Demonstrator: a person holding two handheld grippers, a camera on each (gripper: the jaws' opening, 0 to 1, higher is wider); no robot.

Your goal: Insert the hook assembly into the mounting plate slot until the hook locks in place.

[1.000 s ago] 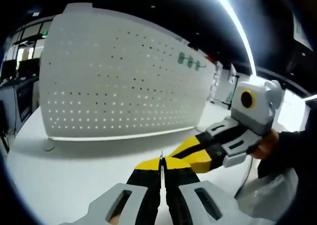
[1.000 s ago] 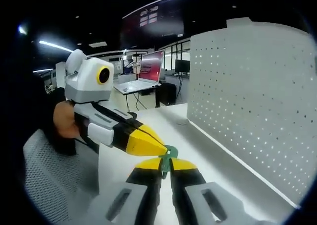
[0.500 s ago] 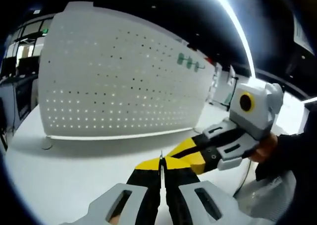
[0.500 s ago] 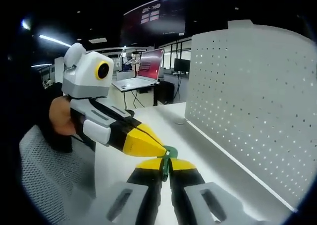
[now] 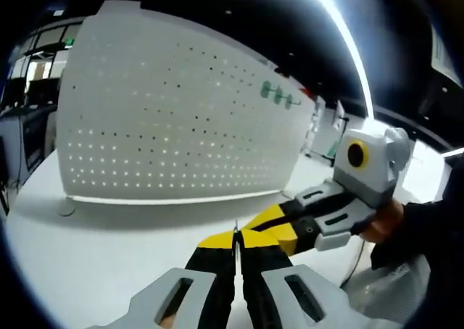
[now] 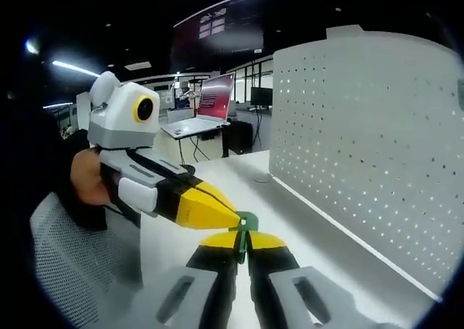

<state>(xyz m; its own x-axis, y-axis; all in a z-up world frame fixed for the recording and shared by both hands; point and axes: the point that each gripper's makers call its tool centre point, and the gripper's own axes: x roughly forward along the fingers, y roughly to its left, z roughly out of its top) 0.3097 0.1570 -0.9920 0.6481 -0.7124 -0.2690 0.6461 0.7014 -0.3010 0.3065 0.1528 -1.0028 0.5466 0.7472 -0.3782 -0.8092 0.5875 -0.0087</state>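
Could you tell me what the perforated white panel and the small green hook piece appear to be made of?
The perforated panel looks like thin sheet metal with a matte white painted finish: regular punched holes, light shining through them, a smooth curve. The green hook, pinched in the right gripper, looks like moulded plastic with an even, slightly glossy colour, though it is too small to be sure.

- The mounting plate [image 6: 370, 148] stands upright on the table [image 6: 290, 220], right of both grippers in the right gripper view.
- The hook assembly [image 6: 245, 231] sits between the right gripper [image 6: 243, 243] jaws, touching the left gripper [image 6: 230, 220] tip.
- More hooks [image 5: 278, 92] hang high on the plate's far end.
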